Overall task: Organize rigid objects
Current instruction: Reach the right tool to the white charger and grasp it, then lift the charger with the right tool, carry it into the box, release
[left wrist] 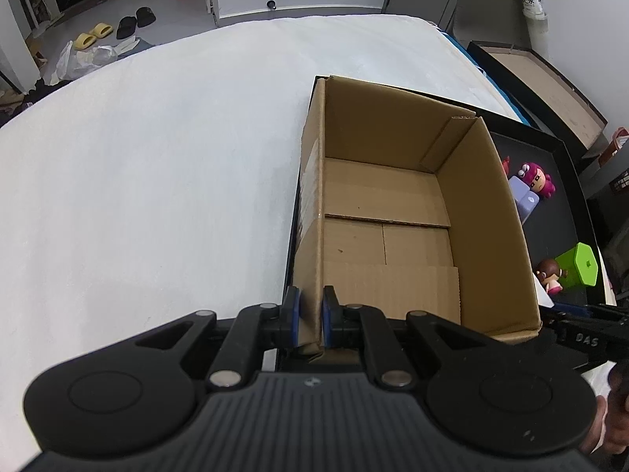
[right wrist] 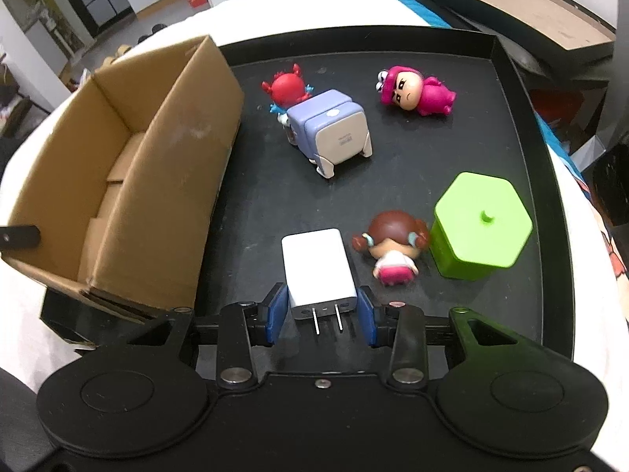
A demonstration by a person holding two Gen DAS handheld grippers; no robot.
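A plain corrugated cardboard box (left wrist: 393, 204), open-topped with loose flaps on its floor, is gripped at its near left wall by the left claw (left wrist: 310, 316), whose blue pads are closed on the board. The right claw (right wrist: 321, 316) is seen around the pronged end of a smooth white plug charger (right wrist: 316, 265); its pads stand just beside the casing, and firm contact cannot be told. On the matte black tray (right wrist: 523, 126) lie a glossy green hexagonal box (right wrist: 477, 228), a brown-haired figurine (right wrist: 391, 247), a pink figurine (right wrist: 416, 92), a red figurine (right wrist: 289, 88) and a lilac rounded block (right wrist: 330, 129). The tray rests on a white cloth-covered surface (left wrist: 137, 165); slippers (left wrist: 92, 35) lie on the grey floor beyond.
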